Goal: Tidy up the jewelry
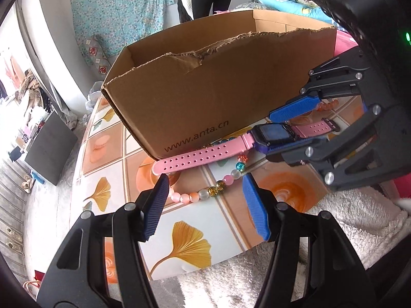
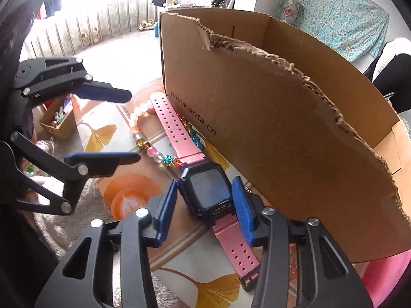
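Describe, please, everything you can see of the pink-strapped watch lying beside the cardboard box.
The pink-strapped watch with a dark, purple-edged square case lies flat, screen up and blank, on the patterned tabletop, right along the base of the brown cardboard box. Its rubbery-looking straps are stretched out straight, perforated with rows of holes; one ends in a dark buckle. One strap lies across a string of pastel and glittery beads. The right hand-held gripper straddles the case, its blue pads on either side, apparently not yet clamped.

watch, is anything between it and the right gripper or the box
Nothing blocks the right gripper: its open fingers straddle the watch case. The cardboard box's near wall rises beside the watch, so it must be lifted over that torn edge.
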